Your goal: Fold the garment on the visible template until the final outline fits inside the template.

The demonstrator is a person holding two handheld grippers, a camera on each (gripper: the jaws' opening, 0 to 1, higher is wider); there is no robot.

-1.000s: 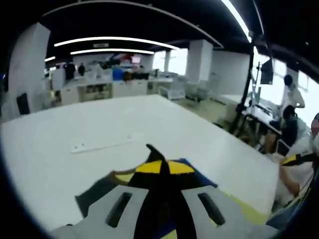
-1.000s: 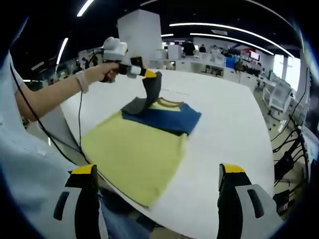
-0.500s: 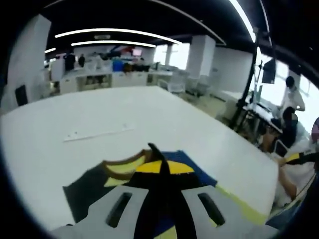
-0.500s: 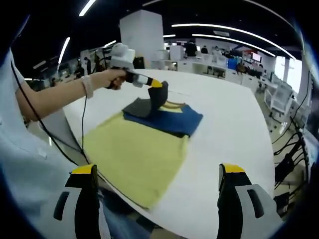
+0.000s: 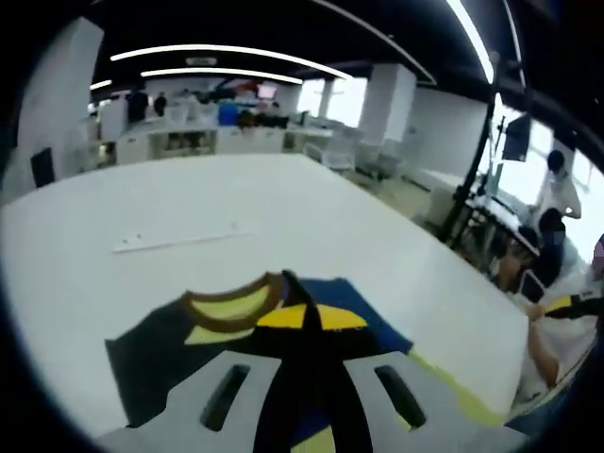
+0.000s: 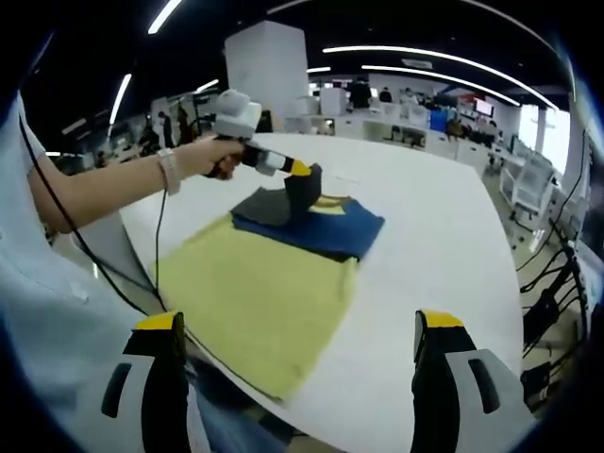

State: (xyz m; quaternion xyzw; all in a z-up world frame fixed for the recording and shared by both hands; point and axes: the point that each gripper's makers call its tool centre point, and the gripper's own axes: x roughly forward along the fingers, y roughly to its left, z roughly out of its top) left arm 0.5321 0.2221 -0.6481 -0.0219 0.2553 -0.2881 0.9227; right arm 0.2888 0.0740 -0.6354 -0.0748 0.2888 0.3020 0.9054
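Observation:
A navy garment (image 6: 326, 226) with a brown-edged yellow collar (image 5: 229, 300) lies on the far end of a yellow template (image 6: 255, 288) on the white table (image 6: 425, 208). My left gripper (image 5: 302, 317) is shut on a dark flap of the garment (image 6: 304, 189) and holds it lifted just above the collar area. In the right gripper view a hand (image 6: 203, 156) holds the left gripper (image 6: 298, 169) over the garment. My right gripper (image 6: 297, 323) is open with nothing between its jaws, well back from the template's near edge.
A thin white strip (image 5: 179, 240) lies on the table beyond the garment. The table's edge (image 5: 472, 326) runs along the right of the left gripper view, with people and stands past it. A cable (image 6: 156, 241) hangs from the hand. Desks fill the background.
My left gripper has carried the dark flap inward and lower over the garment, and more of the collar now shows. The right gripper has not moved.

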